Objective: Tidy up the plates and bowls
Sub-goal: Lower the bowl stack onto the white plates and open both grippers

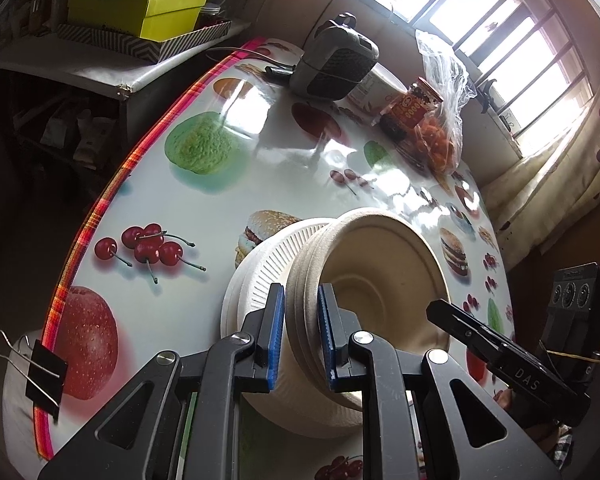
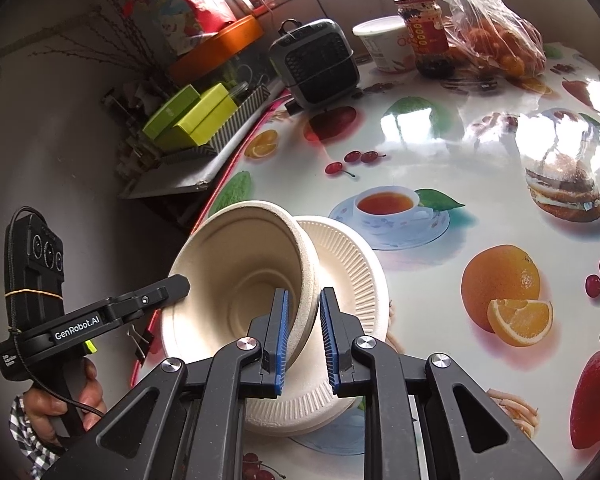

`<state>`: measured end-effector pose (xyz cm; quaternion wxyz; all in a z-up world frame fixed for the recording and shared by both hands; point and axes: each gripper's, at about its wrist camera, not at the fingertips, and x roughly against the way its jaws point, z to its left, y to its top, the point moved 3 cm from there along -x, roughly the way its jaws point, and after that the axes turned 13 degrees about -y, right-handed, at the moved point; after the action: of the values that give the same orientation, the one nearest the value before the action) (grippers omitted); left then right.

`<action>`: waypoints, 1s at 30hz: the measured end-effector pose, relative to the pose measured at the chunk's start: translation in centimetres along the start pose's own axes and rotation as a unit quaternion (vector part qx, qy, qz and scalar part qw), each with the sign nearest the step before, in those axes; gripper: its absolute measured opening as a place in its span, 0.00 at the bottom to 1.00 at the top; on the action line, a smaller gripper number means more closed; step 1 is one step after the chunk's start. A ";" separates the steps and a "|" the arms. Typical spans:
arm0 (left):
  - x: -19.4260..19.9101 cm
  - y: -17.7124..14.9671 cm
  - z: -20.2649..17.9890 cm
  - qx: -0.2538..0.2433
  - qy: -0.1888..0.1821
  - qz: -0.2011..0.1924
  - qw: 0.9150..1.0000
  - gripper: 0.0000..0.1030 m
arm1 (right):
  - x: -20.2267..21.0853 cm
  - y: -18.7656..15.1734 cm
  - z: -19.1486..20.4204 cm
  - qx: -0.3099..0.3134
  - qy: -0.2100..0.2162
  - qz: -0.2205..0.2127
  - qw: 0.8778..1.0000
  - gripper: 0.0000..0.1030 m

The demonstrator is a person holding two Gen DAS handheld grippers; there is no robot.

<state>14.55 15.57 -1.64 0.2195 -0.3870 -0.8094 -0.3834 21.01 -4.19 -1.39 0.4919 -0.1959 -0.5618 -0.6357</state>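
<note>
A stack of beige paper bowls [image 1: 364,264] is tilted on edge over a stack of white ribbed paper plates [image 1: 260,276] on the table. My left gripper [image 1: 302,336] is shut on the near rim of the bowl stack. My right gripper [image 2: 305,336] straddles the opposite rim of the bowls [image 2: 240,272], its jaws narrow, the left pad touching the inside wall. The plates [image 2: 352,264] lie under and behind the bowls. Each gripper shows in the other's view: the right one [image 1: 444,308], the left one [image 2: 180,284].
The table [image 1: 220,200] has a glossy fruit-print cloth with a pink edge. At the back stand a small grey heater [image 1: 332,64], a jar [image 1: 416,108], a white tub [image 2: 388,46] and a bag of oranges [image 2: 496,44]. Green boxes [image 1: 140,8] sit on a side shelf. A binder clip [image 1: 40,372] grips the cloth.
</note>
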 end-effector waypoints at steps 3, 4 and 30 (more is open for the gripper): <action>0.0 0.0 0.1 0.003 -0.001 0.000 1.000 0.17 | 0.1 0.0 0.1 0.002 -0.001 -0.002 1.000 0.16; 0.1 0.0 0.1 0.006 -0.003 0.000 1.000 0.17 | 0.1 0.0 0.1 0.002 -0.001 -0.002 1.000 0.17; 3.0 -1.2 -1.6 -0.055 0.024 -0.041 0.997 0.43 | 2.7 -1.5 0.6 0.029 -0.020 -0.054 0.998 0.44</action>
<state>11.90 15.22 0.71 0.2014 -0.3554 -0.7966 -0.4456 18.33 -4.90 0.17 0.4510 -0.1633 -0.5991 -0.6411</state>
